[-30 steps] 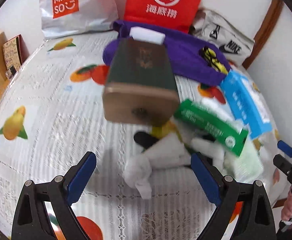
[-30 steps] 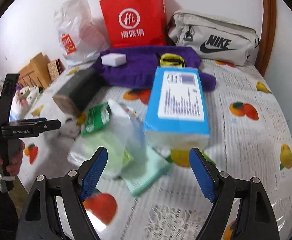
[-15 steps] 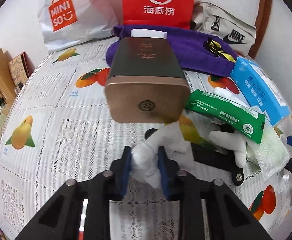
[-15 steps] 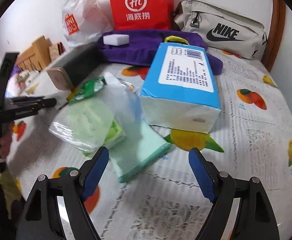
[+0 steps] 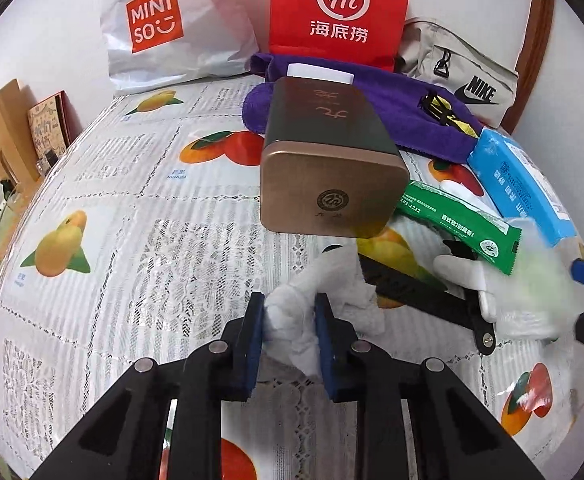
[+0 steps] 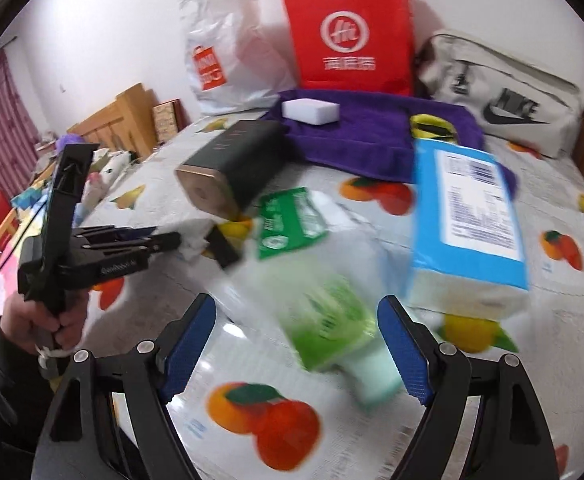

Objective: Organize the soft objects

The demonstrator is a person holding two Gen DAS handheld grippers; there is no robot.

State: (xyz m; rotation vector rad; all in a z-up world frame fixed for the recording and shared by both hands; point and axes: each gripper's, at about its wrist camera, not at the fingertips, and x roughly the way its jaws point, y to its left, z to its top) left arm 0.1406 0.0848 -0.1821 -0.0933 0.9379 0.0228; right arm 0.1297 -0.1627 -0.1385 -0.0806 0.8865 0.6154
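My left gripper (image 5: 289, 330) is shut on a crumpled white cloth (image 5: 324, 292) on the fruit-print tablecloth, just in front of a dark tin with a bronze base (image 5: 328, 160). It also shows in the right wrist view (image 6: 171, 240). My right gripper (image 6: 296, 344) is open, its blue pads either side of a clear bag of pale green cloths (image 6: 324, 312), blurred by motion. A green wipes pack (image 6: 287, 220), a blue tissue pack (image 6: 468, 216) and a purple towel (image 6: 372, 136) with a white sponge (image 6: 310, 110) lie beyond.
A Miniso bag (image 5: 163, 28), a red paper bag (image 5: 338, 12) and a grey Nike bag (image 5: 464, 76) stand along the back wall. A black strap (image 5: 416, 292) lies beside the white cloth. Wooden furniture (image 6: 115, 120) stands left of the table.
My left gripper went from open to shut on the white cloth and holds it still. My right gripper moved in over the green cloth bag, still open.
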